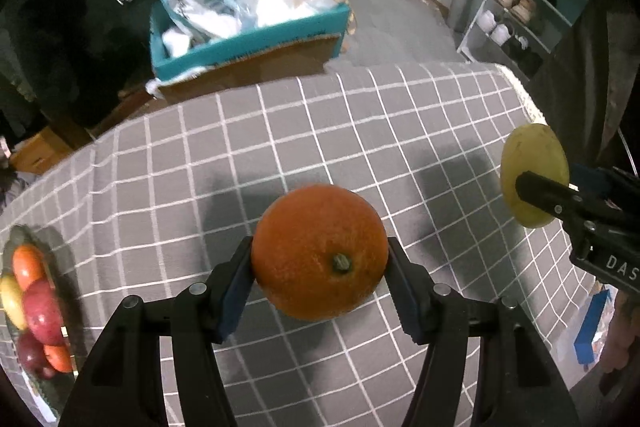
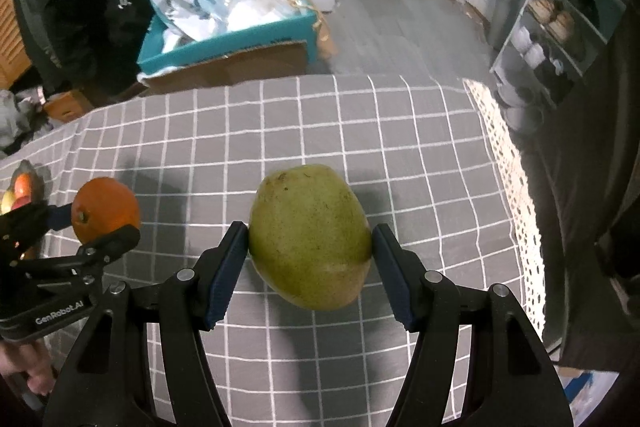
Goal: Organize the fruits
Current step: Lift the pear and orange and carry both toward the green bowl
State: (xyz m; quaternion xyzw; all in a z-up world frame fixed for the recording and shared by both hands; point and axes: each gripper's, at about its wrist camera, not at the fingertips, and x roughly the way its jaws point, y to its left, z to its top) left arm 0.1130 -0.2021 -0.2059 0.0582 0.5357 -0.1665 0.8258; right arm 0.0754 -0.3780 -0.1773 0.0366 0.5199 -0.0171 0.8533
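Note:
My left gripper (image 1: 320, 259) is shut on an orange (image 1: 320, 251), held clear above the grey checked tablecloth (image 1: 360, 131). My right gripper (image 2: 310, 243) is shut on a green-yellow mango (image 2: 308, 235), also lifted off the cloth. Each wrist view catches the other hand: the mango (image 1: 532, 175) in black fingers at the right edge, the orange (image 2: 106, 215) in black fingers at the left. A plate of fruit (image 1: 32, 307) with red, orange and yellow pieces sits at the table's left edge; the plate of fruit (image 2: 20, 191) shows small in the right wrist view.
Beyond the table's far edge stands a blue-rimmed cardboard box (image 1: 248, 43) filled with plastic bags. A shoe rack (image 1: 532, 11) stands at the right on the grey floor. A lace trim (image 2: 516, 195) runs along the cloth's right edge.

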